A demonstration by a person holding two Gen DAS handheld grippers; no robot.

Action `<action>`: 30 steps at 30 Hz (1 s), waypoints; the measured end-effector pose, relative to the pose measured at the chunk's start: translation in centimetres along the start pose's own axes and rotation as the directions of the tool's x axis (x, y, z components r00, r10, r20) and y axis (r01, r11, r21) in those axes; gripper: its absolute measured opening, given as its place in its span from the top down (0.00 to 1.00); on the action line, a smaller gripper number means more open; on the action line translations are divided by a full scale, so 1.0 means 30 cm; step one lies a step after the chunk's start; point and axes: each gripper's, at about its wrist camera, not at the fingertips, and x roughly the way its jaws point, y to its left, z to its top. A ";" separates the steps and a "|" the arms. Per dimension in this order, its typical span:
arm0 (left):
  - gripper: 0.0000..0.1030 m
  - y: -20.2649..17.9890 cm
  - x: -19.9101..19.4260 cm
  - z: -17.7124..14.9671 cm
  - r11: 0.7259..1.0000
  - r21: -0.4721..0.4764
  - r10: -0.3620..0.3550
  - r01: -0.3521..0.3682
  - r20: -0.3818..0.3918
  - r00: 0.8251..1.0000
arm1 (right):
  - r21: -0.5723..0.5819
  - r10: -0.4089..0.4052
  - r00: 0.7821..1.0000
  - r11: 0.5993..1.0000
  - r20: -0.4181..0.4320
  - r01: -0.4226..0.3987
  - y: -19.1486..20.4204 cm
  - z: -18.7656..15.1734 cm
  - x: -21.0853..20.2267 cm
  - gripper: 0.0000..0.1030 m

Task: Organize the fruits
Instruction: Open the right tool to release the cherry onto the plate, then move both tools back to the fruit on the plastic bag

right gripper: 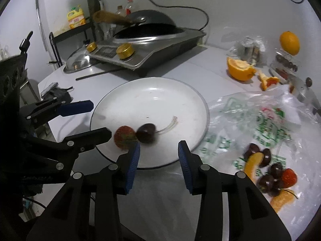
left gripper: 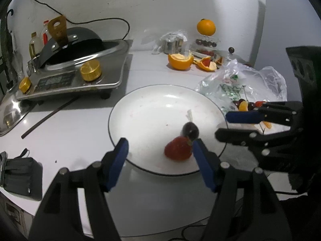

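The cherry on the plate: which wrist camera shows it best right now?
The right wrist view. There the cherry lies in plain sight on the plate, stem included, touching the strawberry. In the left wrist view the cherry sits behind the strawberry, blurred and partly hidden.

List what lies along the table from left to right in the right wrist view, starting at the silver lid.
Silver dome lid → steel stove with gold knobs → white round plate → cut orange half → whole orange.
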 end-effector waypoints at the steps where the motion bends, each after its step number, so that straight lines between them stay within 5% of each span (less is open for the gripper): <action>1: 0.34 -0.009 0.002 0.004 1.000 0.002 0.000 0.000 0.000 1.000 | 0.005 -0.005 1.000 1.000 0.007 0.005 -0.011 -0.003 -0.012 0.59; 30: 0.34 -0.315 0.051 0.114 0.992 0.118 -0.042 0.043 -0.015 0.999 | 0.162 -0.106 0.991 0.982 0.085 0.091 -0.331 -0.133 -0.205 0.60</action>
